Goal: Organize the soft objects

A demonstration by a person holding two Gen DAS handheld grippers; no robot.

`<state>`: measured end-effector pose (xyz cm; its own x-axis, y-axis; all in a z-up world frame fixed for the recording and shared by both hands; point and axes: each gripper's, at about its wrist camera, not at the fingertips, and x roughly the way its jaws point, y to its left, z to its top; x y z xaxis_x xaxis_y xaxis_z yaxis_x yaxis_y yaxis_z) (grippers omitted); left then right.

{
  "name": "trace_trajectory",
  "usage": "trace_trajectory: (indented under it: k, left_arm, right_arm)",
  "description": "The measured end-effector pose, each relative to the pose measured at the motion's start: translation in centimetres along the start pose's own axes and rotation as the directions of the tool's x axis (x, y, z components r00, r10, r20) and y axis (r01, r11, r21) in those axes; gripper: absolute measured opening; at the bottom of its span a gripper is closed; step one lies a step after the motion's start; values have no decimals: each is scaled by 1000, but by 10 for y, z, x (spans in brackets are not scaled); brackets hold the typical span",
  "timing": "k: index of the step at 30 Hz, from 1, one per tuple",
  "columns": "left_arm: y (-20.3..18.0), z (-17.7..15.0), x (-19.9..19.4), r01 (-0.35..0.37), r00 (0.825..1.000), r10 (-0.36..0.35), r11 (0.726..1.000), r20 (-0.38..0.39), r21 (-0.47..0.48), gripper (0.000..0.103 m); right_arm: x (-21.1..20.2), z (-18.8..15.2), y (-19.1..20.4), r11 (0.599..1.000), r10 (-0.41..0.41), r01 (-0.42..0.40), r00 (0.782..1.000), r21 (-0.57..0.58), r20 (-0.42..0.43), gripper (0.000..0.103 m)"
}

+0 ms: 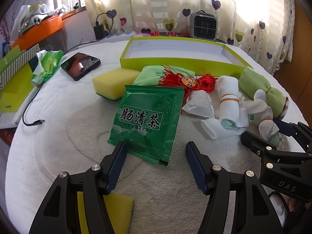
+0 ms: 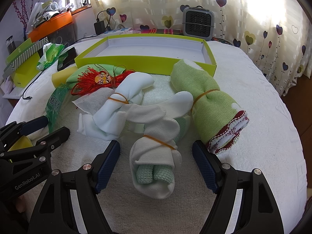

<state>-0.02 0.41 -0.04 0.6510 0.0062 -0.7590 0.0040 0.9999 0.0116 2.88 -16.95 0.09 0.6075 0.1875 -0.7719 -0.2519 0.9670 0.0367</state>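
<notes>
From the left wrist view, the left gripper [image 1: 156, 167] hangs low over the white towel [image 1: 58, 136] that covers the desk, its jaws spread wide with nothing between them. The green tea packet [image 1: 148, 120] lies flat just ahead, its near corner reaching in between the fingertips, so the gripper seems lined up to take it by that edge. Behind the packet sit a yellow sponge [image 1: 114, 81], a folded green cloth [image 1: 150, 76] and a red tassel charm [image 1: 187, 81], all gathered in front of the open green box [image 1: 175, 60], which looks like the place they are meant to go. A second piece of yellow sponge [image 1: 119, 208] lies under the left gripper's frame. The right gripper [image 1: 273, 136] comes in from the right edge beside a small white bundle [image 1: 267, 122].

From the right wrist view, the right gripper [image 2: 156, 165] also stands wide apart and empty. A white sock bundle [image 2: 156, 156] tied with a rubber band, green knit showing at its near end, lies straight between the fingers, near but not touched. Another white bundle [image 2: 120, 105] lies further back on the left, and a rolled green towel [image 2: 206, 101] runs along the right, its hemmed end just beside the right finger. The box [image 2: 144, 62] is empty behind them.
</notes>
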Motion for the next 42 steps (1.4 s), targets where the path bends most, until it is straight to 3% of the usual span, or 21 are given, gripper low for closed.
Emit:
trace_trajectory:
  k: [35, 42]
  left_arm:
    - [-1, 0, 0, -1, 1000, 1, 1000, -1, 2, 63]
    - [11, 3, -4, 50, 998, -49, 999, -33, 14, 63]
  right_arm:
    - [0, 1, 0, 1000, 1, -1, 1000, 1, 0, 77]
    - [-5, 0, -3, 1000, 26, -26, 1000, -17, 7, 77]
